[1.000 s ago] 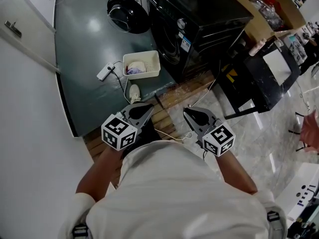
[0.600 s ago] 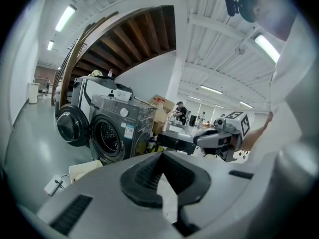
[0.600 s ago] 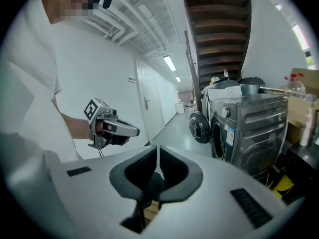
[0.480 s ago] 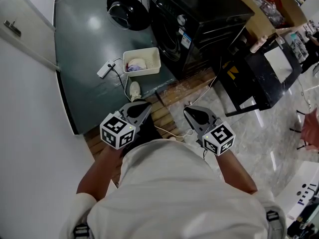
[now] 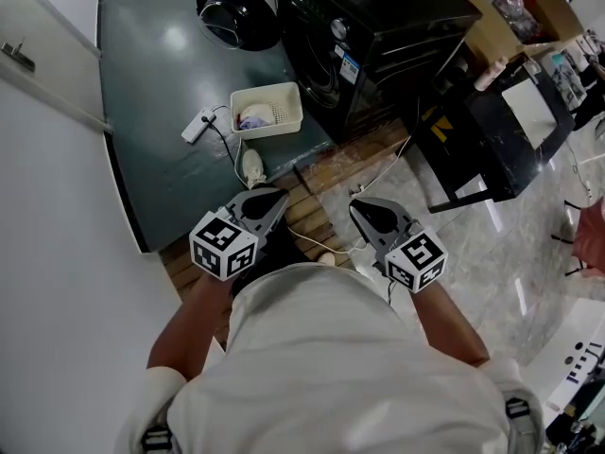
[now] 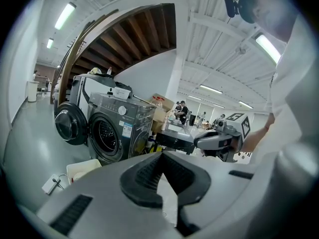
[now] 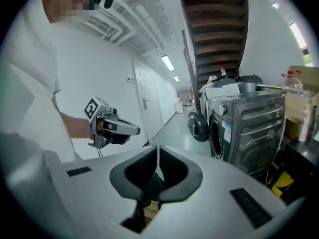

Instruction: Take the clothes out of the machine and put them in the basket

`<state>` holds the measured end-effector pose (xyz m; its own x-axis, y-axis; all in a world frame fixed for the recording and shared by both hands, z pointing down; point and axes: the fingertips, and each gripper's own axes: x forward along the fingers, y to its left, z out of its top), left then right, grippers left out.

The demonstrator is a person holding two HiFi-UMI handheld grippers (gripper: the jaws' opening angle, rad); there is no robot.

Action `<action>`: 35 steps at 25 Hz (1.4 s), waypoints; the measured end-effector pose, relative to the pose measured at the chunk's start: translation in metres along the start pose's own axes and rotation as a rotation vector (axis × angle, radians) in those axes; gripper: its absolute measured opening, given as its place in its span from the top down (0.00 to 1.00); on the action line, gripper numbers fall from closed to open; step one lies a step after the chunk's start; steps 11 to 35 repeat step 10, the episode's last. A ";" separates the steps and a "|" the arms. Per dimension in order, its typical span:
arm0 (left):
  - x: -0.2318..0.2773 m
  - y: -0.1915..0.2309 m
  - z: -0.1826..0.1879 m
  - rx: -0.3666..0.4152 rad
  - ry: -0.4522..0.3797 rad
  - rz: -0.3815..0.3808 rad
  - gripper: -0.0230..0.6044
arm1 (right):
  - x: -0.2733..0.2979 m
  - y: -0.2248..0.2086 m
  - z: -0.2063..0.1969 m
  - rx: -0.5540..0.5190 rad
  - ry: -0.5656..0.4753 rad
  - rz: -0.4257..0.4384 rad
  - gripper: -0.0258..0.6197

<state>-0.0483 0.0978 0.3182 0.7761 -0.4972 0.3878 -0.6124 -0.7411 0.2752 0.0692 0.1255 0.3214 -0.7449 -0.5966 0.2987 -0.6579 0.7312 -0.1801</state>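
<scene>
Already, pale clothes (image 5: 253, 118) in cream basket (image 5: 281, 90)

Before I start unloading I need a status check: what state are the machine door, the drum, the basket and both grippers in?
Washing machine door: swung wide open.
Drum: opening exposed; cannot tell whether clothes are inside.
Basket: upright on the floor, a little laundry in it.
Left gripper: shut, empty.
Right gripper: shut, empty.
</scene>
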 end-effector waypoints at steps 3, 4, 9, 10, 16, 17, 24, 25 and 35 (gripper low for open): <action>0.002 -0.001 -0.002 -0.005 0.003 -0.001 0.97 | 0.002 -0.001 -0.003 0.004 0.007 0.005 0.93; 0.002 0.000 -0.002 -0.006 0.002 0.000 0.97 | 0.003 -0.002 -0.004 0.004 0.009 0.007 0.93; -0.001 0.005 -0.004 -0.018 -0.001 0.009 0.97 | 0.012 -0.002 -0.003 -0.003 0.013 0.014 0.94; -0.002 0.006 -0.004 -0.020 -0.001 0.011 0.97 | 0.014 -0.002 -0.003 -0.005 0.013 0.015 0.94; -0.002 0.006 -0.004 -0.020 -0.001 0.011 0.97 | 0.014 -0.002 -0.003 -0.005 0.013 0.015 0.94; -0.002 0.006 -0.004 -0.020 -0.001 0.011 0.97 | 0.014 -0.002 -0.003 -0.005 0.013 0.015 0.94; -0.002 0.006 -0.004 -0.020 -0.001 0.011 0.97 | 0.014 -0.002 -0.003 -0.005 0.013 0.015 0.94; -0.002 0.006 -0.004 -0.020 -0.001 0.011 0.97 | 0.014 -0.002 -0.003 -0.005 0.013 0.015 0.94; -0.002 0.006 -0.004 -0.020 -0.001 0.011 0.97 | 0.014 -0.002 -0.003 -0.005 0.013 0.015 0.94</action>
